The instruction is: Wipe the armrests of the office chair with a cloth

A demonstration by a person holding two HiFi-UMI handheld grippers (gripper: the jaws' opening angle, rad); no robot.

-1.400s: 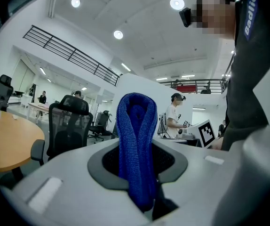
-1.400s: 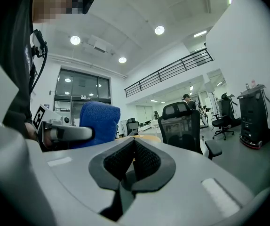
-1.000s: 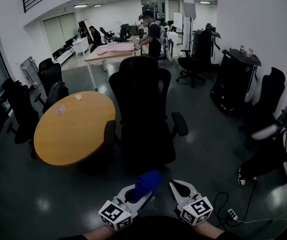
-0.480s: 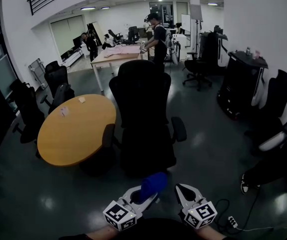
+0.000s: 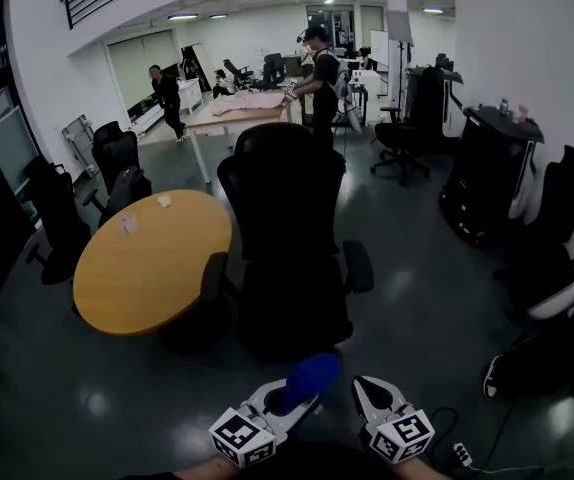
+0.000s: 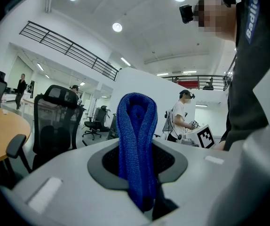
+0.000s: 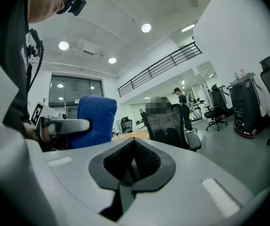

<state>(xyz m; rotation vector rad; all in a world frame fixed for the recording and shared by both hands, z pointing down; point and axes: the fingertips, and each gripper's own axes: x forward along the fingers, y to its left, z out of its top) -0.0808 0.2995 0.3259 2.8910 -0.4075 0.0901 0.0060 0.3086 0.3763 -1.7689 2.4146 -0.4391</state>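
- The cloth point(image 5: 309, 378) is a folded blue wad pinched only at its lower end by the left gripper point(image 5: 292, 396). Most of it stands free above the jaw tips. I'd worry that a hard rub along an armrest drags it out of that pinch.
- The office chair point(image 5: 285, 238) looks like the rolling, swivelling kind. A sideways push from the cloth could turn or roll it away, leaving a skimmed wipe and not a proper one.
- The armrest ahead and to the left of the left gripper point(image 5: 214, 271) sits close beside the round table point(image 5: 152, 258), so that side is cramped. The other armrest point(image 5: 358, 264), ahead of the right gripper point(image 5: 369, 388), has open floor around it.
- A power strip point(image 5: 459, 455) and its cable lie on the floor just right of the right gripper. A careless step towards the chair could catch them.
- Both grippers are held low and close to the body, side by side, pointing forward at the chair. The chair stands well ahead of them, and nothing touches it.
- The right gripper's jaws are pressed together with nothing between them. My guess is it could steady the chair.
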